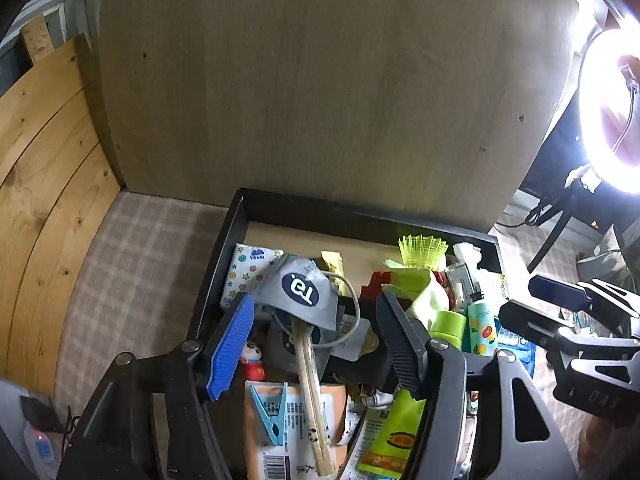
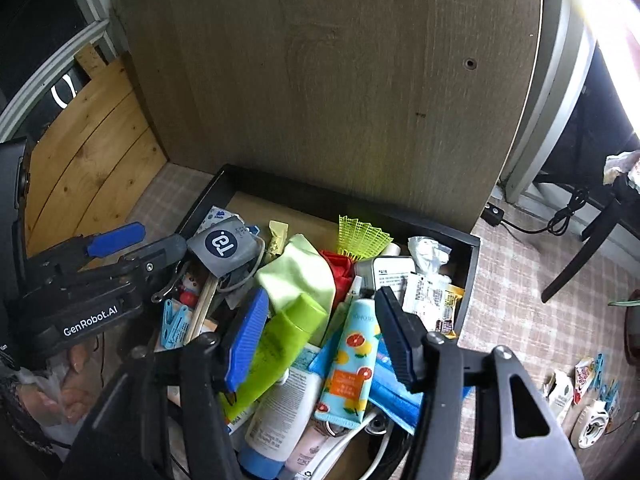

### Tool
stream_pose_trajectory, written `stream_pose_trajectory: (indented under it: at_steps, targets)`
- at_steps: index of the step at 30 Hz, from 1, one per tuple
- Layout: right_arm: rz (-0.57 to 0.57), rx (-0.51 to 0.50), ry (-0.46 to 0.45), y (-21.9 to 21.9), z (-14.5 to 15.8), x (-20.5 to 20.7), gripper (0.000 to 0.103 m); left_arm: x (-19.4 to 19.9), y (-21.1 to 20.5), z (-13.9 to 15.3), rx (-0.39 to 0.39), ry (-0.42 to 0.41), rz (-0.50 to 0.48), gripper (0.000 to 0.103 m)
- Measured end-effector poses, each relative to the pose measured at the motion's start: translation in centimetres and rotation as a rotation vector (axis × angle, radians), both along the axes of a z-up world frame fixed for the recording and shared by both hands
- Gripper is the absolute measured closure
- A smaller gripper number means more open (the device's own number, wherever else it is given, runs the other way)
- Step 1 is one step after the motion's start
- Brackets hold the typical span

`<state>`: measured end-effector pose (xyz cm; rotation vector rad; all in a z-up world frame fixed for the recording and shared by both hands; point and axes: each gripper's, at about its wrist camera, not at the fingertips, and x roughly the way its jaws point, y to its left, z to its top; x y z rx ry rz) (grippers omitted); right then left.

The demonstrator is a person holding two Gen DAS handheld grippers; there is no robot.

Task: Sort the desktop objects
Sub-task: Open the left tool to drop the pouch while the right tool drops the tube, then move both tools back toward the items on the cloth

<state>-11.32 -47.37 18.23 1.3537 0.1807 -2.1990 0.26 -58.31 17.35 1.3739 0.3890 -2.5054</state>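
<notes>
A black tray [image 1: 240, 216] [image 2: 468, 268] on the checked cloth is crammed with small items. In the left wrist view my left gripper [image 1: 316, 344] is open above a grey pouch with a dark oval logo [image 1: 300, 292], wooden chopsticks [image 1: 312, 384] and a blue clothes peg [image 1: 272, 412]. In the right wrist view my right gripper [image 2: 320, 340] is open above a tube with a citrus print [image 2: 352, 360] and a lime green tube [image 2: 280, 344]. Each gripper also shows in the other view: the right one [image 1: 560, 304], the left one [image 2: 132, 248].
A wooden panel [image 1: 320, 80] stands right behind the tray. A yellow shuttlecock [image 2: 360, 236] and a green cloth [image 2: 304, 268] lie among the clutter. A ring light [image 1: 612, 112] stands at the right. Loose pegs and packets [image 2: 584, 392] lie on the cloth at the right.
</notes>
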Motion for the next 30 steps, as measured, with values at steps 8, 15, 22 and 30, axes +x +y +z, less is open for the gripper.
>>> stream_pose_trajectory:
  at_steps: [8,15,22,30]
  targets:
    - [0.010,0.004,0.006,1.0,0.4,1.0,0.048,1.1,1.3,0.5,-0.011,-0.008,-0.010,0.043]
    - [0.004,-0.004,0.019,2.8,1.4,3.1,0.048,3.0,3.8,1.9,-0.032,-0.001,-0.023,0.043]
    - [-0.014,-0.006,0.030,6.3,1.8,5.7,0.048,5.0,7.8,2.9,-0.047,0.001,-0.054,0.043]
    - [-0.080,-0.011,0.001,12.9,0.7,7.4,0.048,6.5,13.1,2.8,-0.030,0.005,-0.104,0.043]
